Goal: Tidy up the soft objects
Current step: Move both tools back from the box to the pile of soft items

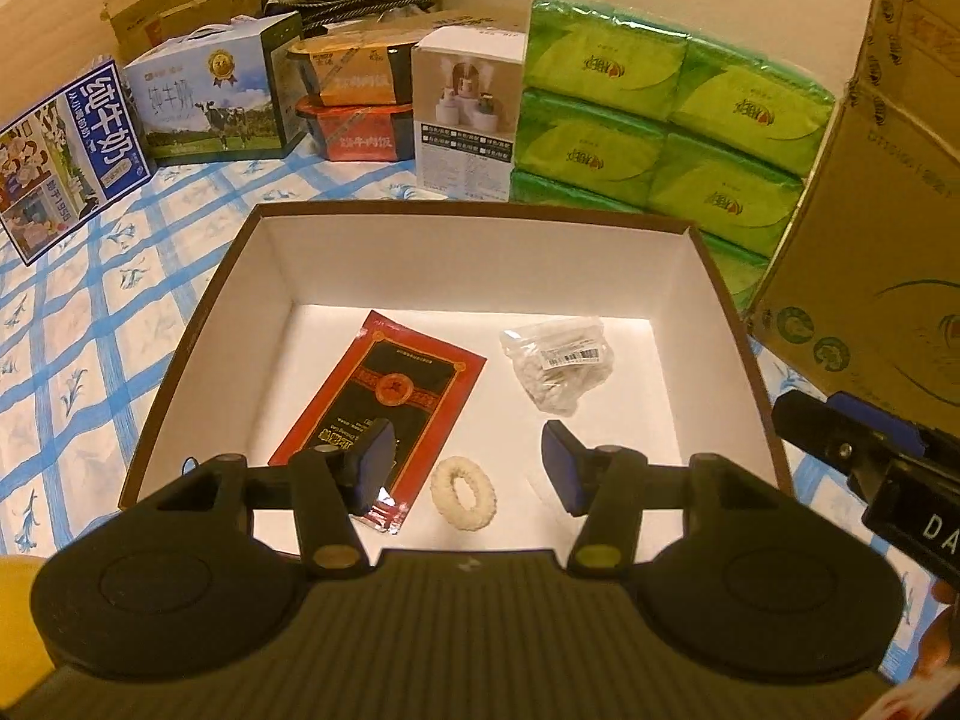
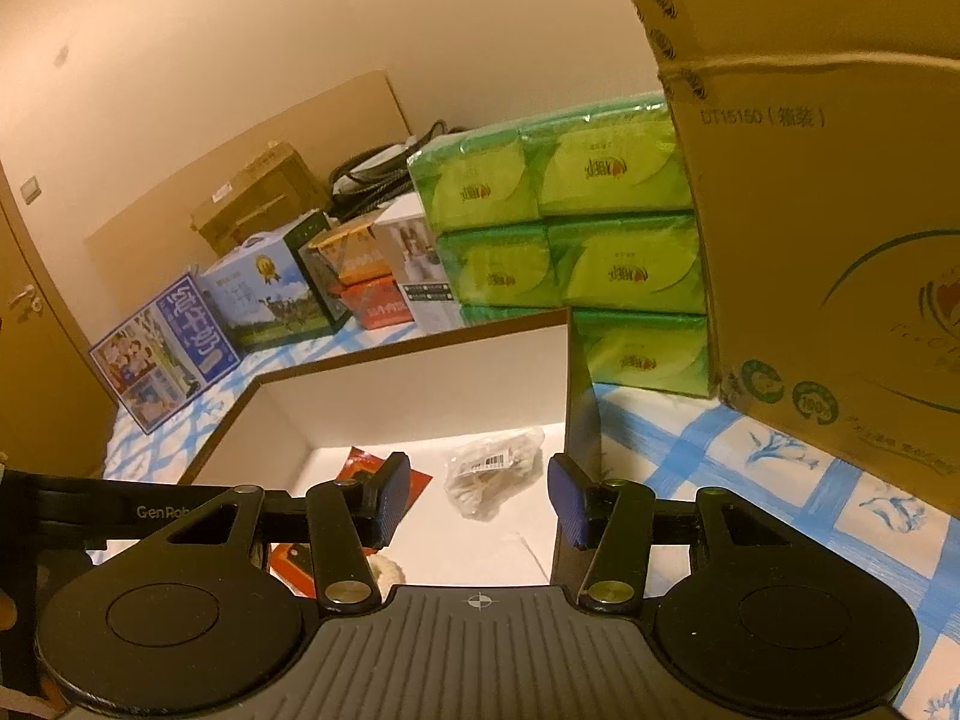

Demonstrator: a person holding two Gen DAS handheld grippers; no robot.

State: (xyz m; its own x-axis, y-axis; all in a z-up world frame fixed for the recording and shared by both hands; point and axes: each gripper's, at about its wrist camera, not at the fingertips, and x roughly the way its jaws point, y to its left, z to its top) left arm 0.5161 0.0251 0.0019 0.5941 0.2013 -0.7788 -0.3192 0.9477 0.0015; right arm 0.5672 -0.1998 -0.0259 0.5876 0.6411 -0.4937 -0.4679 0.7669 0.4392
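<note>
An open brown box with a white inside stands on the blue-checked cloth. In it lie a red and black flat packet, a clear plastic bag with a barcode label and a white fluffy ring. My left gripper is open and empty, hovering above the ring, fingers either side of it. My right gripper is open and empty over the box's right near corner; its body shows at the right edge of the left wrist view. The bag and packet show beyond it.
Stacked green tissue packs stand behind the box, a large cardboard carton to its right. Milk cartons, food boxes and a white product box line the back. The wall lies behind them.
</note>
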